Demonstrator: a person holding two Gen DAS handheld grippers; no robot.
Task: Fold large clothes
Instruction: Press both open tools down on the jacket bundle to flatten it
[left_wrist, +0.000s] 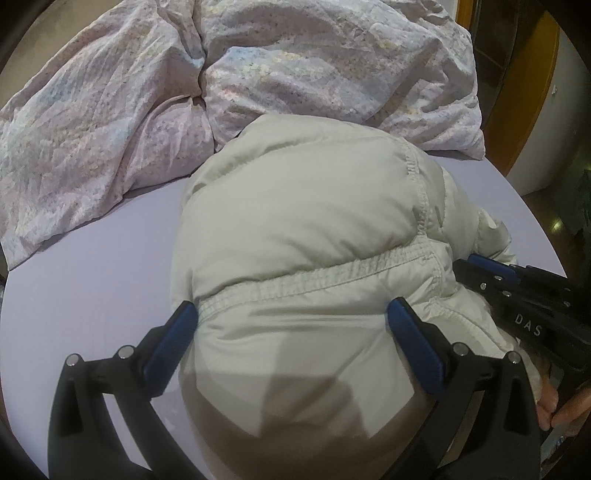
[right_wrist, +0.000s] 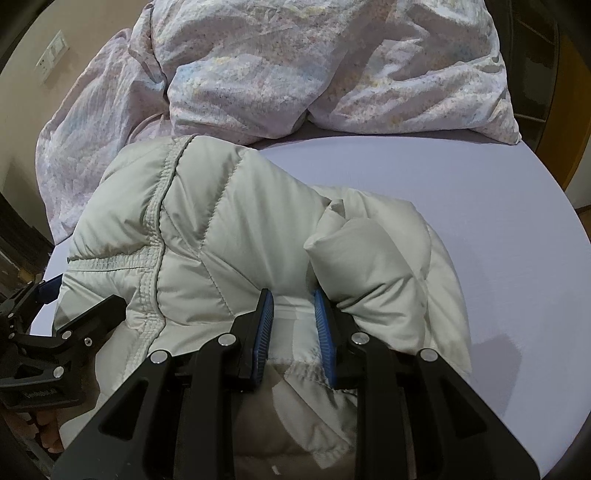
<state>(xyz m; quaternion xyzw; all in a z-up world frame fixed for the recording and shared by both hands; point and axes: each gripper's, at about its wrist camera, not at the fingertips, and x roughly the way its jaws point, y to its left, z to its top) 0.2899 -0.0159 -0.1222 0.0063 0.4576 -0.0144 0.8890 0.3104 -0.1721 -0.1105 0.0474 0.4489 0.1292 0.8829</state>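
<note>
A pale grey-white puffy jacket (left_wrist: 303, 229) lies bunched in a thick pile on the lavender bed sheet (left_wrist: 92, 288). My left gripper (left_wrist: 291, 314) is open wide, its blue pads on either side of the jacket's elastic hem band. My right gripper (right_wrist: 293, 302) has its jaws nearly closed on a fold of the jacket (right_wrist: 221, 229) near a stitched edge. A puffy sleeve or roll (right_wrist: 369, 251) sits just right of its fingers. The right gripper also shows at the right edge of the left wrist view (left_wrist: 517, 291), and the left gripper shows at the left of the right wrist view (right_wrist: 48, 314).
A rumpled floral duvet (left_wrist: 221, 85) is piled across the far side of the bed, also in the right wrist view (right_wrist: 295, 66). Bare sheet (right_wrist: 480, 206) lies to the right of the jacket. A wooden door frame (left_wrist: 517, 92) stands beyond the bed's right edge.
</note>
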